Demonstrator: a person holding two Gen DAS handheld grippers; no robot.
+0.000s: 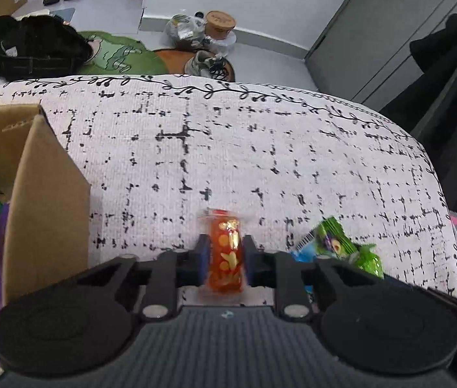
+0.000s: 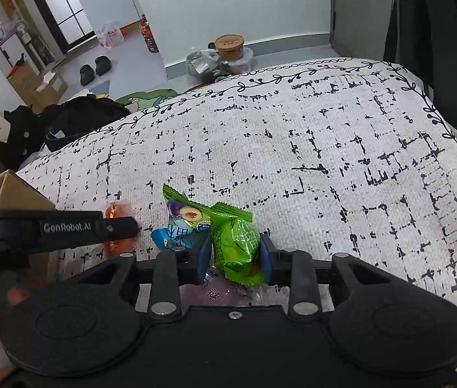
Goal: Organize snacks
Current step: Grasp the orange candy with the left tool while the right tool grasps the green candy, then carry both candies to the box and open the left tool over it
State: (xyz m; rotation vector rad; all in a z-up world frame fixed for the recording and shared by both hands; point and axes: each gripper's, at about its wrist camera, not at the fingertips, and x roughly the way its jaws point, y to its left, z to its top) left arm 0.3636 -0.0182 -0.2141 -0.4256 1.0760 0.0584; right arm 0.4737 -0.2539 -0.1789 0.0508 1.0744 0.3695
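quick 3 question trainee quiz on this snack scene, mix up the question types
1. True or false: the left tongs grip the red-orange wrapped candy with gold print.
2. The right tongs close on which item? A) blue packet B) bright green crinkly snack packet C) purple packet
3. Fill in: the brown cardboard box stands on the ____ side of the white black-flecked tablecloth in the left wrist view.

Key: 1 true. 2 B, the bright green crinkly snack packet. 3 left.
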